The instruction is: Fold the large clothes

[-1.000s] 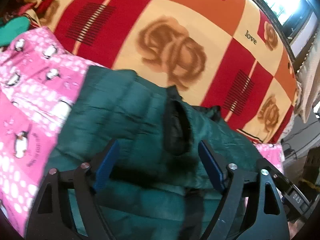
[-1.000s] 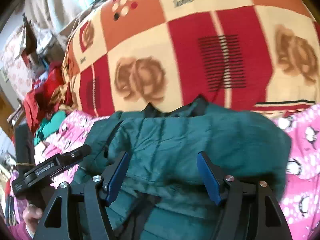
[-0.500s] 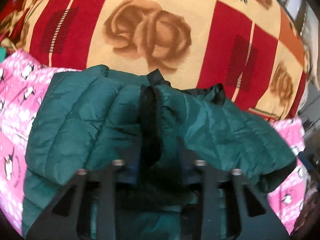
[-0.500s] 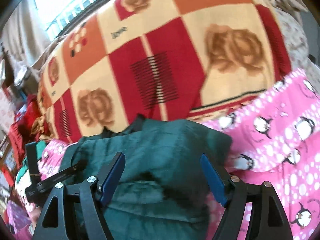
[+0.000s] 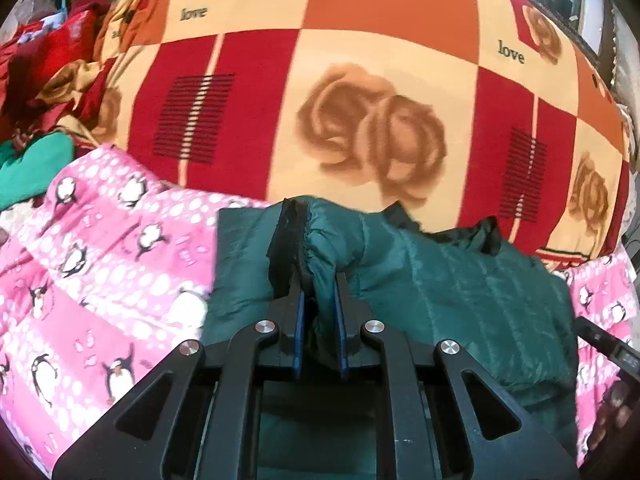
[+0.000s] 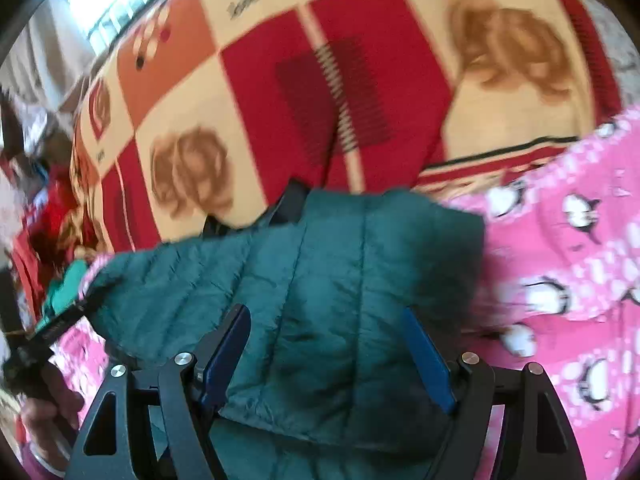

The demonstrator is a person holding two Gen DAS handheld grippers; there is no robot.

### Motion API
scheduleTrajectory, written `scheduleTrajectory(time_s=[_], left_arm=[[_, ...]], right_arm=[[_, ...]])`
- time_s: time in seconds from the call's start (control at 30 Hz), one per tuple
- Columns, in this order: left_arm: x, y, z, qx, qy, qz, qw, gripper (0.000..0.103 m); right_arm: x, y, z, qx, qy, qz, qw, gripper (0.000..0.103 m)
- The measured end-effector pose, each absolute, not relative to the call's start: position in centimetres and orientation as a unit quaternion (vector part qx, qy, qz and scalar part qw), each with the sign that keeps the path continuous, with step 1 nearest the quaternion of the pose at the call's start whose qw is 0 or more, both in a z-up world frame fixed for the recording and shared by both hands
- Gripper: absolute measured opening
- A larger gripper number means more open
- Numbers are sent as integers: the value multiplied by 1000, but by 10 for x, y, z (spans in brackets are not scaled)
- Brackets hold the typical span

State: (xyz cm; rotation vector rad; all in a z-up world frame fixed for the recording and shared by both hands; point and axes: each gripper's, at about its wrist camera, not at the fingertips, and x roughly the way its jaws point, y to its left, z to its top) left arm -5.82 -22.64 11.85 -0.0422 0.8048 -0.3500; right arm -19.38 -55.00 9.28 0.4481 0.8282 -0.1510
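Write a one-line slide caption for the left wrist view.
Left gripper pinches a fold of the green puffer jacket on a pink penguin blanket.

Home bedroom – bed covered by big red-and-orange blanket [image 5: 360, 80] with roses and word "love". Pink penguin blanket [image 5: 112, 272] on top. Pile of clothes [image 5: 44, 68] at side – window [image 6: 120, 4] bright behind.
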Motion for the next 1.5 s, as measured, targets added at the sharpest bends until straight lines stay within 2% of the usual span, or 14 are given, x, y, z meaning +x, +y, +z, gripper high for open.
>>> scheduleTrajectory(time_s=[0.17, 0.27, 0.37, 0.47, 0.53, 0.57, 0.7, 0.97, 1.03, 1.17, 1.33, 1.5], left_arm=[[-60, -211, 98, -8, 397, -155, 905, 11], [-57, -208, 92, -10, 401, -150, 904, 11], [-56, -207, 95, -18, 401, -151, 903, 13], [-54, -203, 103, -33, 407, -156, 900, 35], [-57, -201, 111, -44, 397, -158, 903, 64], [-60, -201, 115, -50, 386, -159, 907, 67], [-62, -213, 126, -41, 362, -168, 916, 71], [-33, -252, 79, 29, 422, -136, 896, 72], [-33, -255, 74, 28, 415, -134, 899, 78], [-31, -264, 67, 38, 416, -135, 899, 81], [-32, -267, 64, 50, 412, -131, 900, 81], [-32, -267, 62, 46, 411, -131, 901, 82]], right_arm=[[-163, -514, 68, 160, 432, -55, 886, 77], [-150, -499, 56, 124, 445, -47, 886, 87], [-147, -501, 59, 120, 448, -47, 884, 87], [-157, -512, 79, 138, 422, -46, 895, 87], [-165, -518, 92, 141, 402, -55, 903, 87], [-169, -525, 99, 140, 394, -64, 906, 87], [-166, -536, 104, 133, 398, -81, 904, 87], [-140, -548, 60, 116, 433, -121, 886, 87], [-138, -553, 51, 125, 431, -127, 885, 88], [-135, -565, 39, 145, 431, -135, 880, 90], [-144, -557, 60, 130, 429, -142, 883, 90], [-164, -530, 92, 129, 391, -94, 906, 90]])
